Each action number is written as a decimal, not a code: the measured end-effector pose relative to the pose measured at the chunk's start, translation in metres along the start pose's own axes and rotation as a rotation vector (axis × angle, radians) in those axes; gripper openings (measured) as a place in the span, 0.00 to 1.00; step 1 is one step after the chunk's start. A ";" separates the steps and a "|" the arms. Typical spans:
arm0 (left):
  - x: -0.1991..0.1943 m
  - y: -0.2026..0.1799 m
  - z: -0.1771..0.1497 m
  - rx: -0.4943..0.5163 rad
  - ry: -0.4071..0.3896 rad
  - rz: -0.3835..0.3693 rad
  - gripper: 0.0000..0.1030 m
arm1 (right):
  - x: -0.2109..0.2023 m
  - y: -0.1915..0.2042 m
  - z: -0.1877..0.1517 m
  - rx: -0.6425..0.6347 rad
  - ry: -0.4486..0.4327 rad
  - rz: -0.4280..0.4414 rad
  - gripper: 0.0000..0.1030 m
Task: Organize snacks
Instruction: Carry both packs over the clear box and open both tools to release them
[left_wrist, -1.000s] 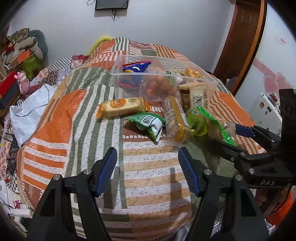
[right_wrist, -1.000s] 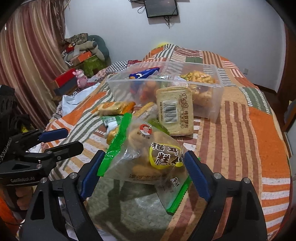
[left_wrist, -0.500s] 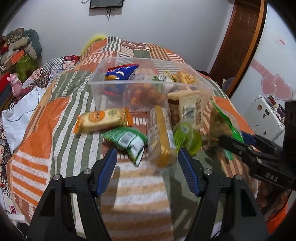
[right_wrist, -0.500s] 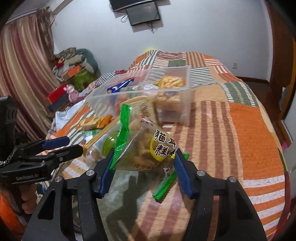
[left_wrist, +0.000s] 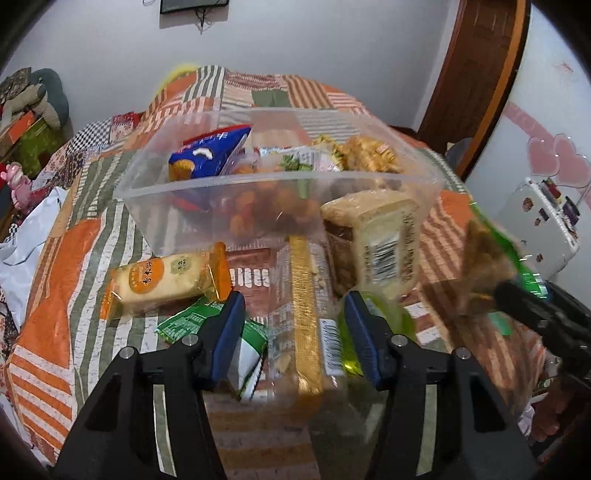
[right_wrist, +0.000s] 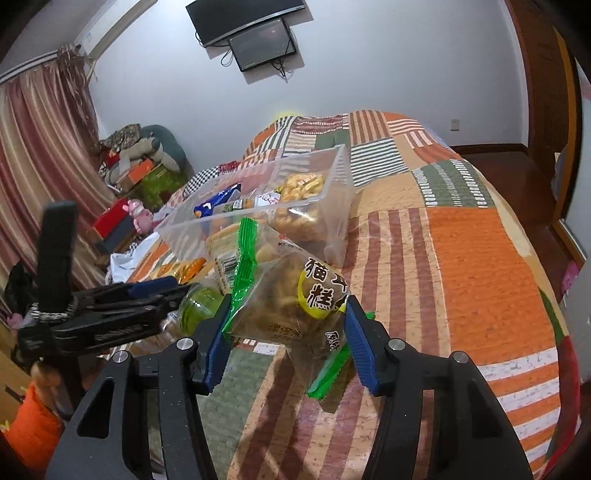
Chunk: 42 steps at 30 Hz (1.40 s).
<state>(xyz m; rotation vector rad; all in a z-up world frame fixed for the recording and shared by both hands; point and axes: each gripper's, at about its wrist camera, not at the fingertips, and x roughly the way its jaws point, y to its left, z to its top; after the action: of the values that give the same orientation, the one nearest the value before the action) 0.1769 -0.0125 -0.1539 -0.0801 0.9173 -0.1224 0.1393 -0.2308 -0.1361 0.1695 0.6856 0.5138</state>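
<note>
Right gripper (right_wrist: 286, 334) pinches the green-edged snack bag (right_wrist: 291, 295) clear of the quilt, presumably bound for the clear bin (right_wrist: 334, 221) just beyond; left gripper (left_wrist: 293, 332) hovers with fingers apart around the gold-striped packet (left_wrist: 306, 314), lining up a grab.

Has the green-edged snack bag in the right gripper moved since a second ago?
Yes. The green-edged snack bag, clamped in the right gripper, has been lifted off the quilt and now hangs above it, nearer the clear bin.
</note>
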 end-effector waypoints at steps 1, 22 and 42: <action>0.002 0.001 0.000 0.001 0.004 0.000 0.54 | 0.000 0.000 0.000 0.002 -0.001 0.002 0.51; 0.041 -0.005 0.009 0.025 0.073 -0.036 0.34 | 0.004 -0.001 0.003 0.006 0.006 0.011 0.51; -0.064 0.016 0.020 -0.030 -0.159 -0.064 0.33 | -0.015 0.022 0.031 -0.065 -0.079 -0.025 0.51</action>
<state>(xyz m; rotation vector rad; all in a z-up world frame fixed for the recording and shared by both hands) 0.1555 0.0123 -0.0928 -0.1454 0.7584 -0.1591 0.1408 -0.2192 -0.0971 0.1201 0.5922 0.5023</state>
